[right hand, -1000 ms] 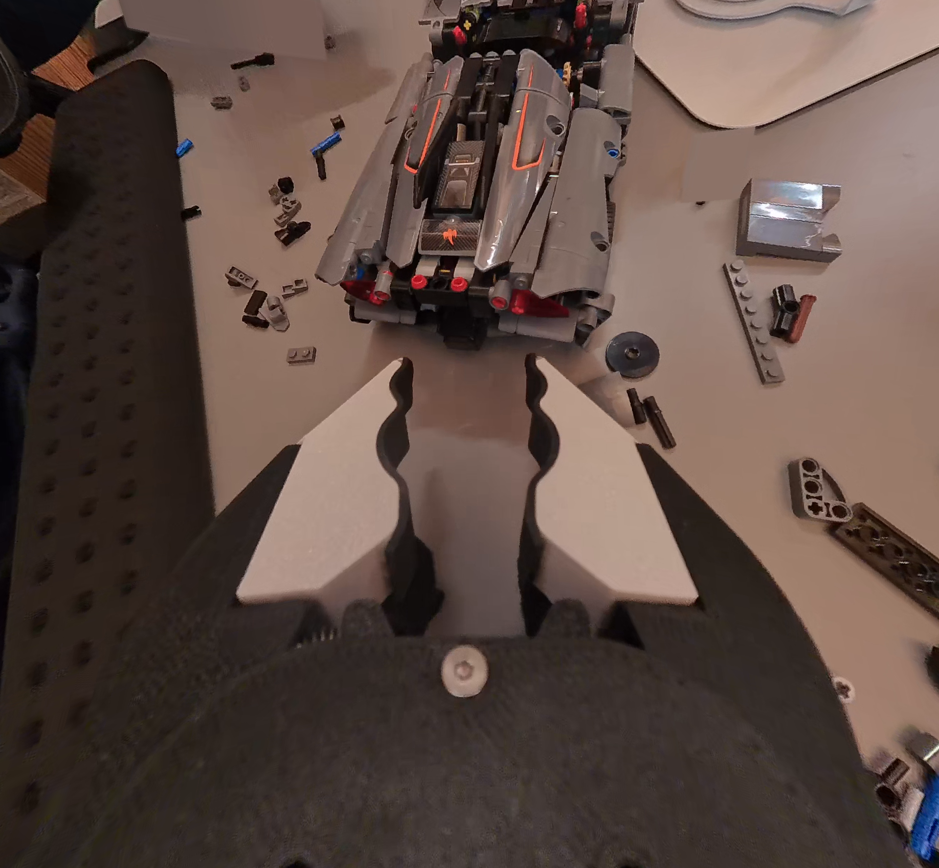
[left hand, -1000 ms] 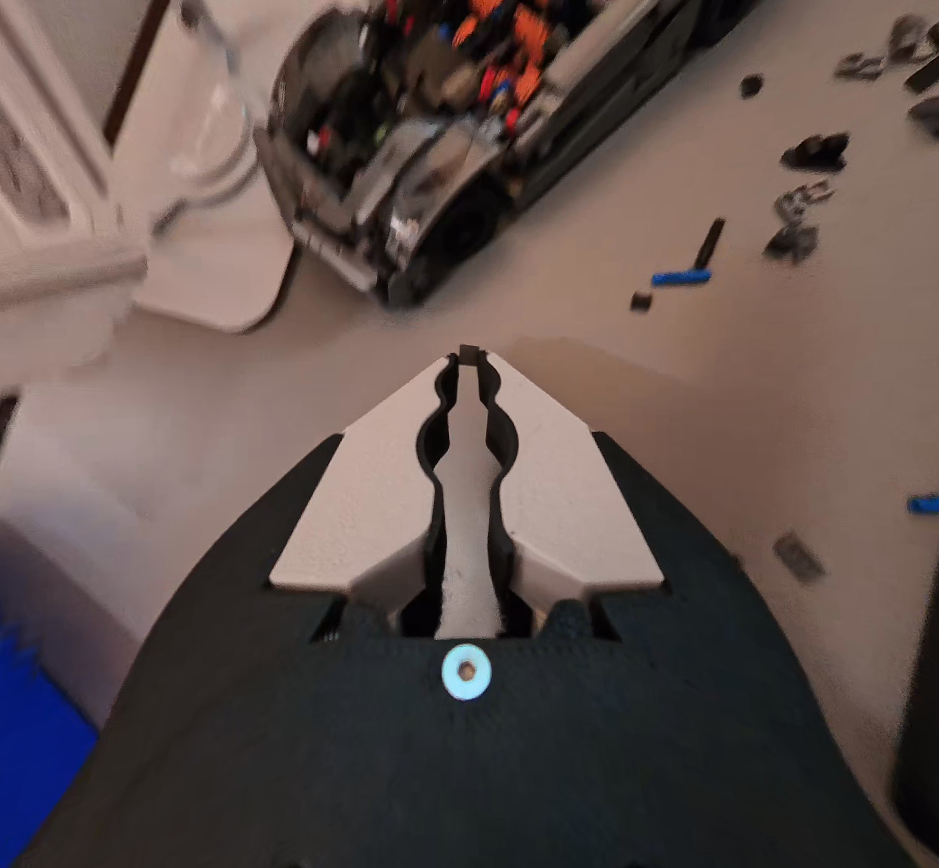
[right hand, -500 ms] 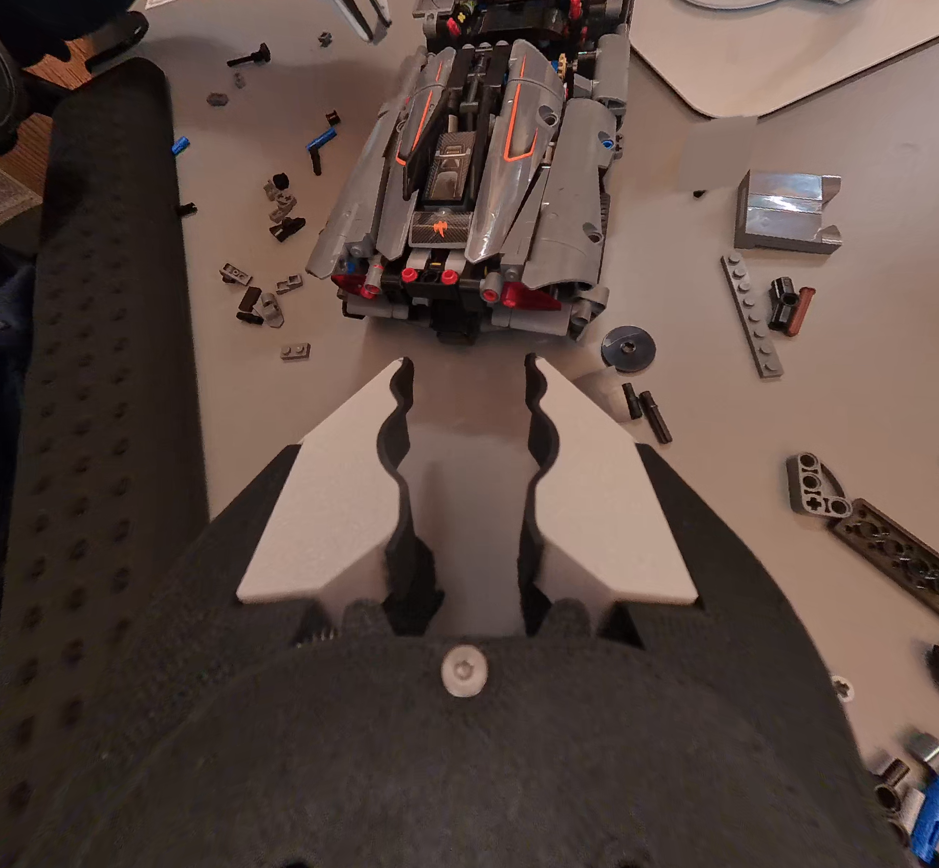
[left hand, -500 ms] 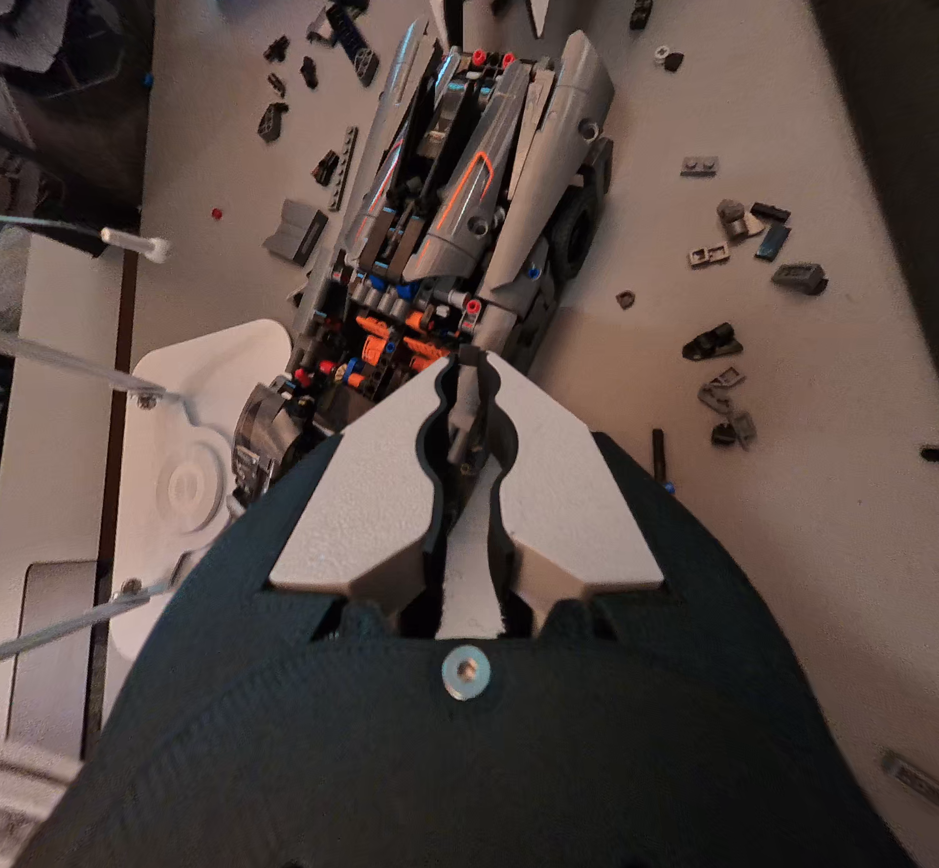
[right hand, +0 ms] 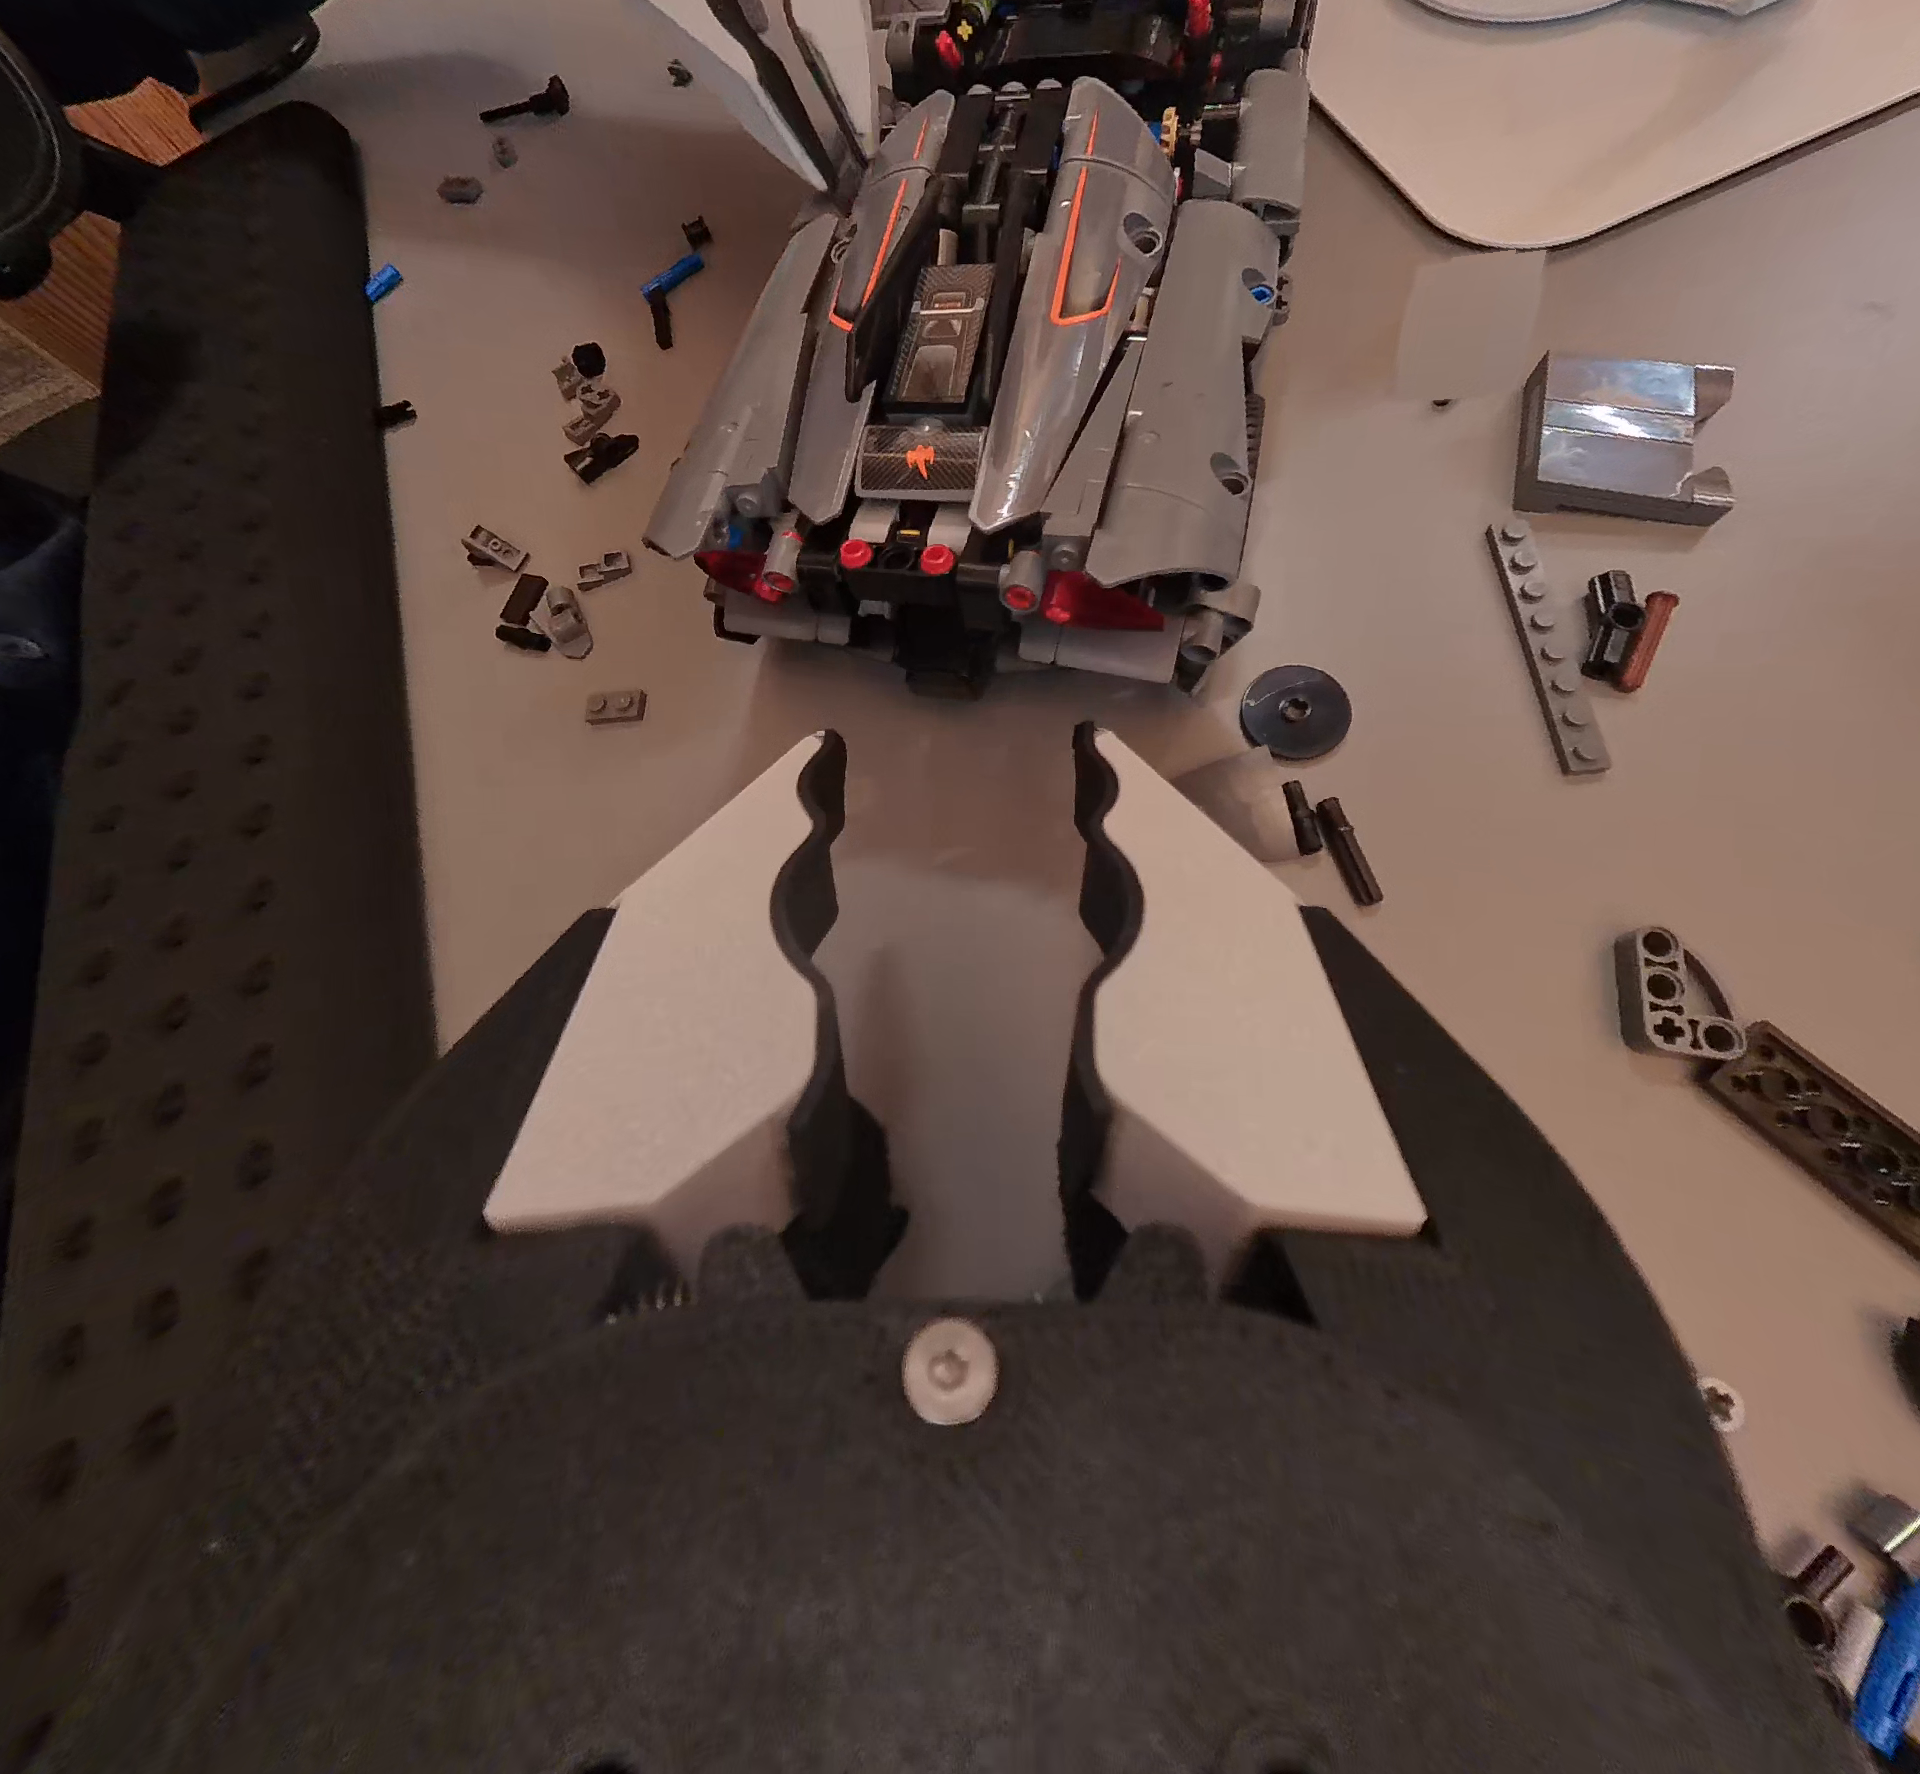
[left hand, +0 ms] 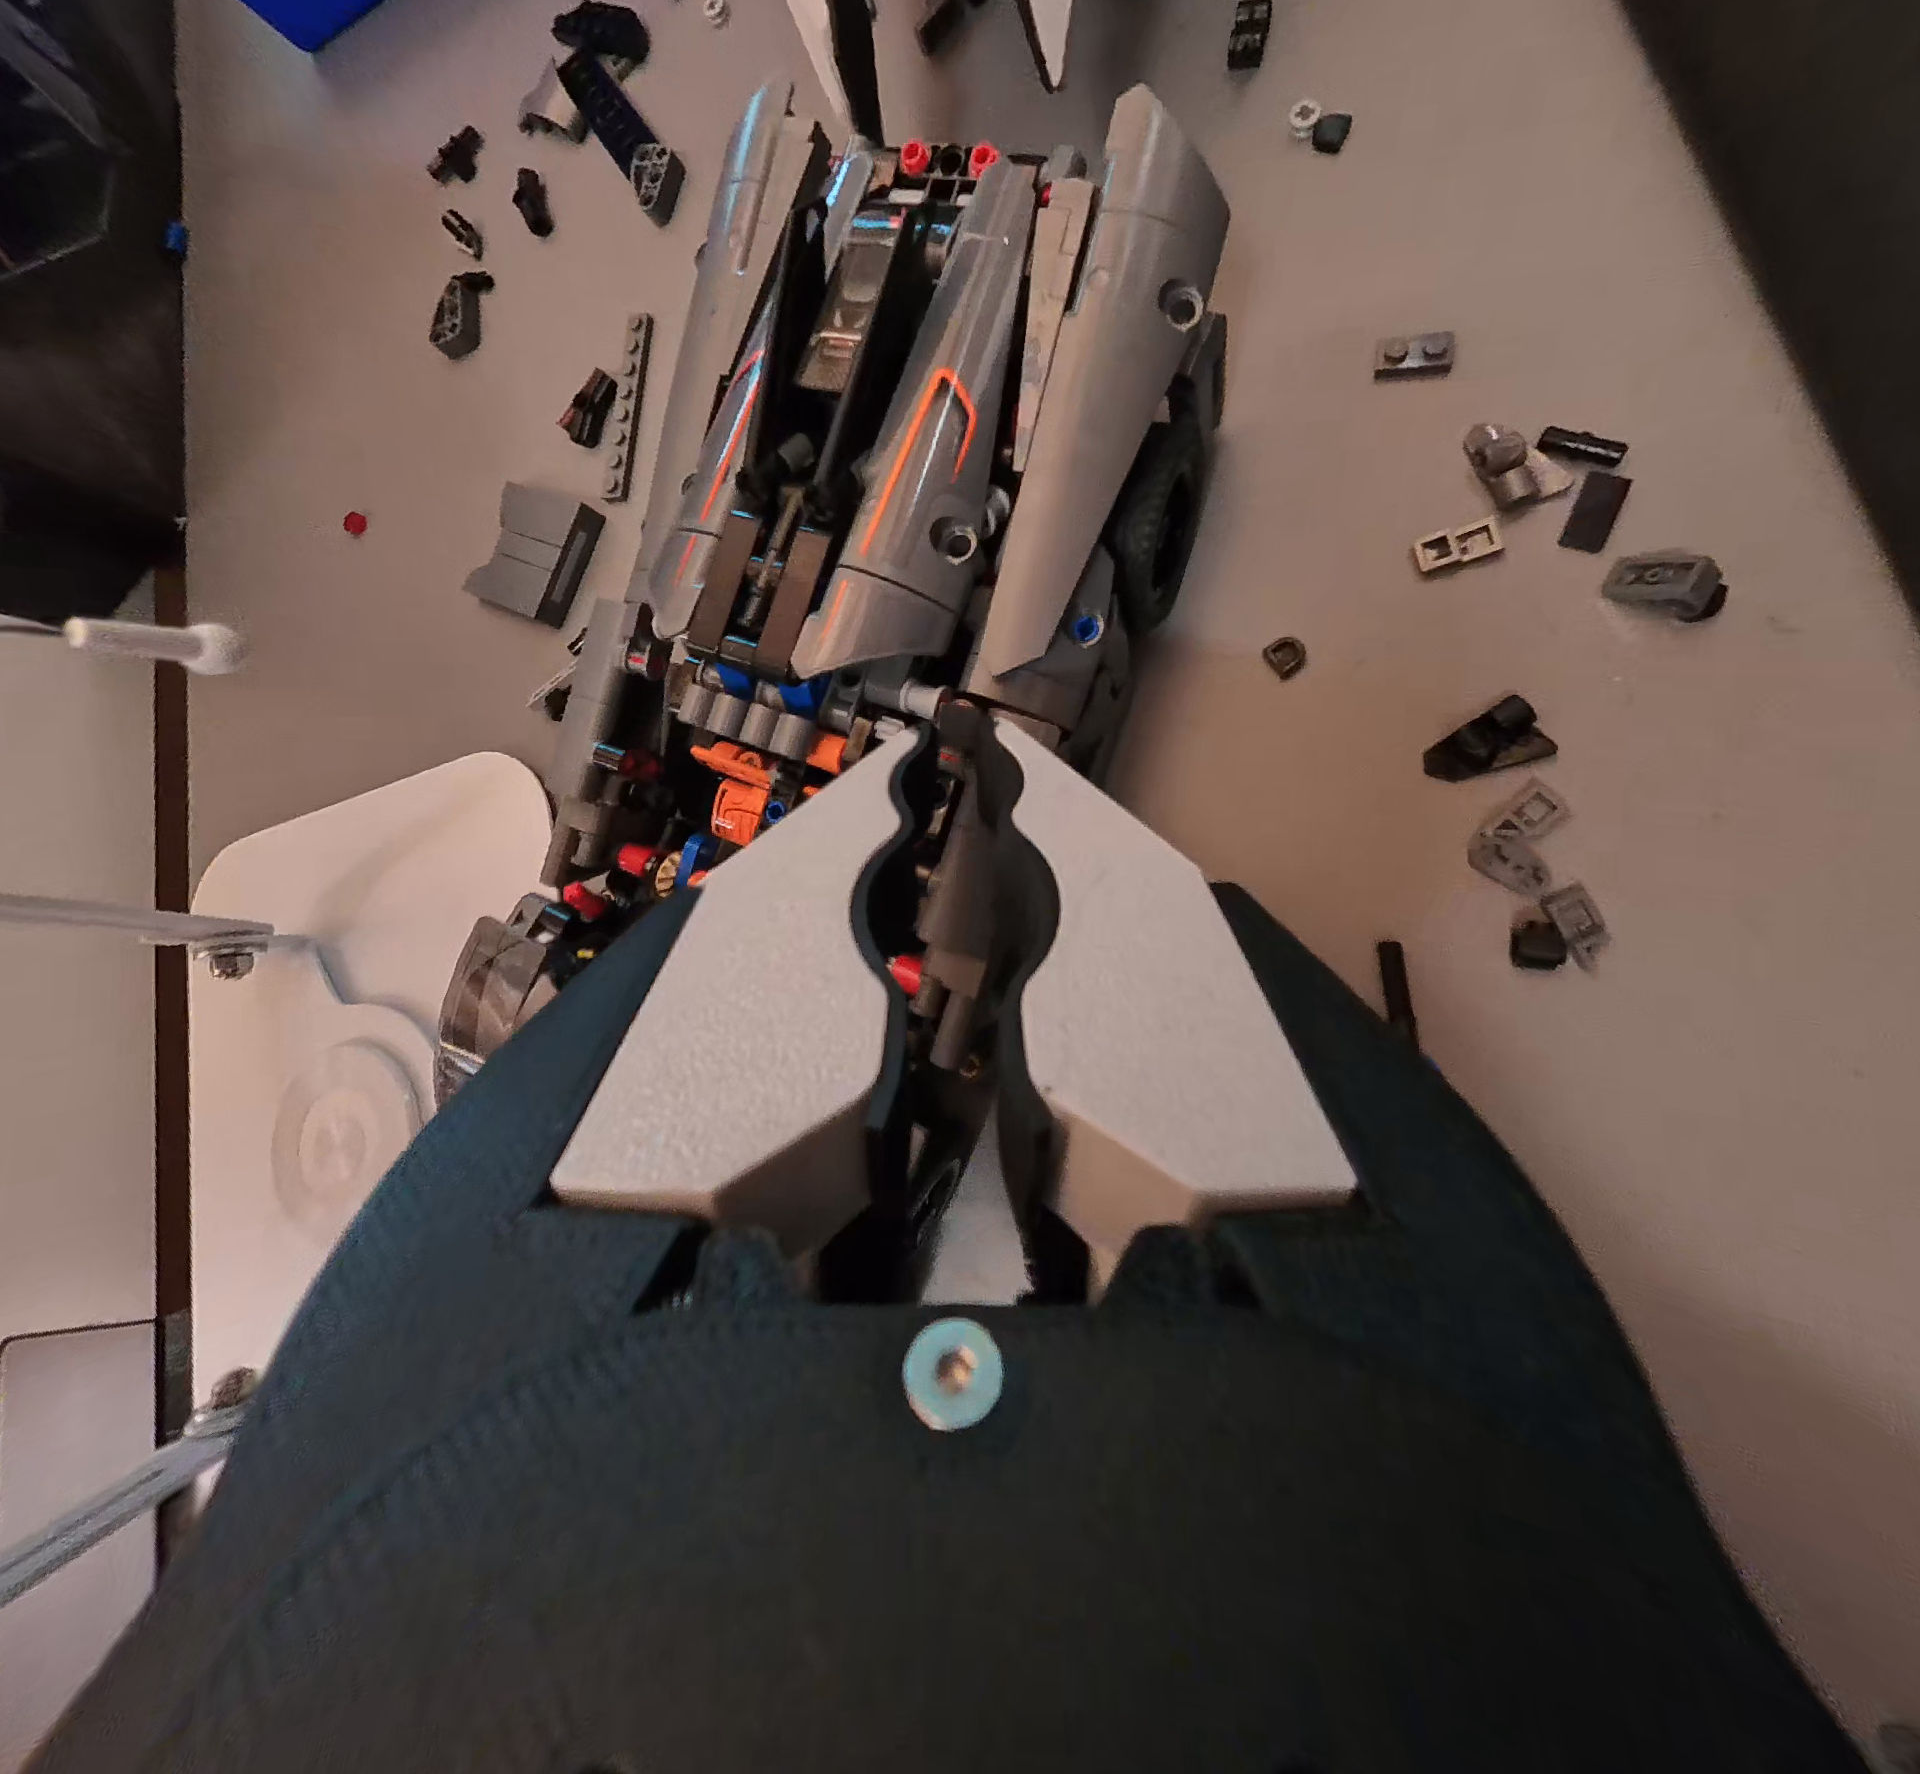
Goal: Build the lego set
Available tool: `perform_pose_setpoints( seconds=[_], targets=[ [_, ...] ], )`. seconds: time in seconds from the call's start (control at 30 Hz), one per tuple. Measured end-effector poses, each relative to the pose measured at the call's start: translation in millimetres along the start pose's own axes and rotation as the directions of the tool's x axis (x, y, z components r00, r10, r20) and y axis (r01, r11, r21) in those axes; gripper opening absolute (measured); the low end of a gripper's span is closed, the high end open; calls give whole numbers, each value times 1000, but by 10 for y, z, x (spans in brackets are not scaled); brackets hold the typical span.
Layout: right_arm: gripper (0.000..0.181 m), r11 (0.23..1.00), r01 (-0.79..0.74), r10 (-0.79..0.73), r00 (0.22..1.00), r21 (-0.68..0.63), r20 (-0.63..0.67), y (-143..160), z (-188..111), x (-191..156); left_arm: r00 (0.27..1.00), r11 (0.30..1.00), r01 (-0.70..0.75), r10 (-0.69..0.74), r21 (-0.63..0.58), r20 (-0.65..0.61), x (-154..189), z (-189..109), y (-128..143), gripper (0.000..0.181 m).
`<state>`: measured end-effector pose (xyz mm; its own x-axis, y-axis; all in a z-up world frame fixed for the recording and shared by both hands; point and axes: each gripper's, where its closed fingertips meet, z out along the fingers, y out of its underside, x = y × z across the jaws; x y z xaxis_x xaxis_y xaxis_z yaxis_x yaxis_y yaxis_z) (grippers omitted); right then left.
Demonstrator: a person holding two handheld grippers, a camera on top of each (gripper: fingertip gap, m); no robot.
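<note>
A grey and black lego car (left hand: 935, 436) with orange stripes stands on the pale table; it also shows in the right wrist view (right hand: 997, 353). My left gripper (left hand: 958, 732) is shut on a small dark lego piece (left hand: 958, 711) and hovers over the car's open section with orange and red parts. In the right wrist view its fingers (right hand: 800, 114) reach down to the car's far left flank. My right gripper (right hand: 956, 748) is open and empty, just short of the car's end with red pins. It also shows at the top of the left wrist view (left hand: 945, 10).
Small loose pieces (right hand: 561, 477) lie left of the car. A dark disc (right hand: 1296, 711), a long grey plate (right hand: 1548, 654) and a grey panel (right hand: 1621, 446) lie right of it. A black perforated pad (right hand: 208, 685) runs along the left. A white stand base (right hand: 1621, 62) sits behind. The left gripper's tips are roughly 15 centimetres from the right gripper's. To the long grey plate (right hand: 1548, 654): right tips about 11 centimetres, left tips about 20 centimetres. It turns up in the left wrist view (left hand: 629, 395) as well.
My left gripper swung from a low side-on view of the car to above it, then came closer over its open section, still holding the dark piece. My right gripper barely moved.
</note>
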<state>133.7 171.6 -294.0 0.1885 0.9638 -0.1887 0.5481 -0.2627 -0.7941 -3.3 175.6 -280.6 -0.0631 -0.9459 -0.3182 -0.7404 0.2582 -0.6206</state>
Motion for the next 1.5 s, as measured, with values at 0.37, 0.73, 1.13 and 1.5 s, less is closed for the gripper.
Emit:
perform_pose_setpoints(
  seconds=[0.37,0.73,1.13,1.5],
  targets=[
    [42,1000,12,-12,1000,-1,7,-6,-11,-28,997,998,-38,35,-51,-67,11,43,9,5],
    [42,1000,20,-21,1000,5,11,-16,-32,-48,996,996,-19,11,-82,-92,-42,17,29,12],
    [42,1000,26,-26,1000,1,16,-13,-29,-65,997,999,-28,25,-44,-77,-34,-8,-50,0],
    [41,1000,29,-29,999,-1,18,-7,-36,-68,997,995,-50,45,-81,-63,-17,21,-10,0]
  ],
)
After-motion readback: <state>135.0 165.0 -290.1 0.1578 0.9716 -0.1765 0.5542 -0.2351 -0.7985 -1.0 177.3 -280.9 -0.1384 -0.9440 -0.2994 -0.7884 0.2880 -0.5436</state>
